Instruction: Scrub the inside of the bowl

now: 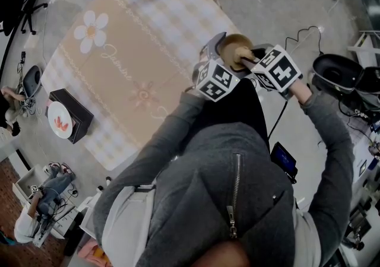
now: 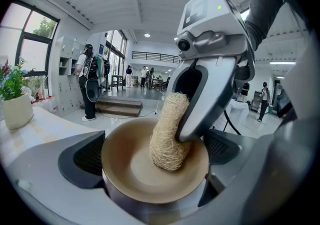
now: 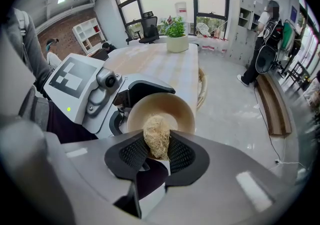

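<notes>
Bowl point(image 1: 233, 43) near "Jasmine" tablecloth point(image 1: 136, 73)

Jacket: soft grey fabric jacket point(image 1: 196, 165), creased across the chest.
Zipper: metal zipper point(image 1: 235, 188) down the front, small pull at its lower end.
Sleeves: long grey sleeves point(image 1: 333, 135), ending at the wrists.
Shoulders: off-white panels point(image 1: 127, 224) on both sides, thin black strap across the left one.
Left tongs point(image 2: 155, 155): smooth light-grey plastic shell, black ribbed pads point(image 2: 86, 158), cube of black-and-white square markers point(image 1: 217, 80), small green light point(image 3: 68, 109), round grey pivot point(image 3: 103, 78).
Right tongs point(image 3: 158, 153): same light-grey shell, black dimpled pads point(image 3: 182, 156), black-and-white marker cube point(image 1: 279, 70), green light point(image 2: 219, 7) on top.
</notes>
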The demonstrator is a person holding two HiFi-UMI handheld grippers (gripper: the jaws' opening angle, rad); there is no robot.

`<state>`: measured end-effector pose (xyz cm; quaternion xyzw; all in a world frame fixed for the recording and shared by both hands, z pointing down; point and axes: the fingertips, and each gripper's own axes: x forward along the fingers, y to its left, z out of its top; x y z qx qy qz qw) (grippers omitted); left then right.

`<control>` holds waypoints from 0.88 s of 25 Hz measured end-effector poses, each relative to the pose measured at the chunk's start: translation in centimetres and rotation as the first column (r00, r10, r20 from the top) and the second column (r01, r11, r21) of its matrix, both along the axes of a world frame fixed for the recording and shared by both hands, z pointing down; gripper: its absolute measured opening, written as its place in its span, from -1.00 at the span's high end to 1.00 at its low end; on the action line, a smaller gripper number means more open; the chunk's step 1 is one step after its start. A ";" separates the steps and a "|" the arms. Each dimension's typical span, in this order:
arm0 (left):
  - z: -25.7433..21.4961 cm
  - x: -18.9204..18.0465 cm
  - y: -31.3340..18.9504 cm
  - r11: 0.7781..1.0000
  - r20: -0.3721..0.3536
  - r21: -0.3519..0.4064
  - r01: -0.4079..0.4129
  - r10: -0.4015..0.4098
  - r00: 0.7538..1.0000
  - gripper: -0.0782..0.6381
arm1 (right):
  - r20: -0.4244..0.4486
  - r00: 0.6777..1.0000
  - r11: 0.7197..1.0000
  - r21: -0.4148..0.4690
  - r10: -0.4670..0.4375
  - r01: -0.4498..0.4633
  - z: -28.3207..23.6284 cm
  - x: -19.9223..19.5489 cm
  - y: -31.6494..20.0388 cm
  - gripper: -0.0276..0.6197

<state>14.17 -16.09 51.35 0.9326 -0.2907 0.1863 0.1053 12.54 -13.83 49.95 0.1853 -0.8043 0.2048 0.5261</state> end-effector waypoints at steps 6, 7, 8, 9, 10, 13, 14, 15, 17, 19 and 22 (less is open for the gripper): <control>0.0 0.0 0.0 1.000 0.000 -0.001 0.000 0.000 1.000 -0.88 | -0.008 1.000 0.999 -0.028 -0.016 0.016 0.1 -0.2 0.4 0.62; 0.0 -0.1 0.0 1.000 0.000 -0.001 -0.001 0.001 1.000 -0.88 | -0.008 1.000 0.999 -0.035 -0.016 0.016 0.1 -0.2 0.4 0.62; 0.0 -0.1 0.0 1.000 0.001 -0.001 -0.001 0.001 1.000 -0.88 | -0.008 1.000 0.999 -0.041 -0.017 0.016 0.1 -0.3 0.4 0.62; 0.0 -0.1 0.1 1.000 0.001 -0.001 -0.002 0.002 1.000 -0.88 | -0.007 1.000 0.999 -0.045 -0.018 0.018 0.1 -0.4 0.5 0.62; 0.0 -0.1 0.1 1.000 0.001 -0.001 -0.002 0.002 1.000 -0.88 | -0.006 1.000 0.999 -0.048 -0.020 0.019 0.1 -0.4 0.5 0.62; -0.1 0.0 0.1 1.000 -0.001 -0.001 -0.001 0.001 1.000 -0.88 | -0.004 1.000 0.998 -0.059 -0.024 0.024 0.0 -0.4 0.6 0.62; -0.1 0.0 0.1 1.000 -0.002 0.000 -0.001 0.001 1.000 -0.88 | -0.003 1.000 0.998 -0.065 -0.026 0.026 0.0 -0.4 0.6 0.62; -0.1 0.0 0.1 1.000 -0.002 0.000 -0.002 0.002 1.000 -0.88 | -0.002 1.000 0.997 -0.072 -0.029 0.029 0.0 -0.5 0.6 0.62; -0.1 0.0 0.1 1.000 -0.001 0.000 -0.001 0.001 1.000 -0.88 | 0.001 0.999 0.996 -0.086 -0.039 0.039 0.1 -0.7 0.6 0.62; -0.1 0.0 0.1 1.000 -0.001 0.000 -0.001 0.001 1.000 -0.88 | 0.003 0.999 0.994 -0.098 -0.052 0.052 0.1 -0.9 0.6 0.62; -0.1 0.0 0.2 1.000 0.001 0.000 0.000 0.000 1.000 -0.88 | 0.009 0.998 0.992 -0.114 -0.059 0.059 0.2 -1.1 0.8 0.62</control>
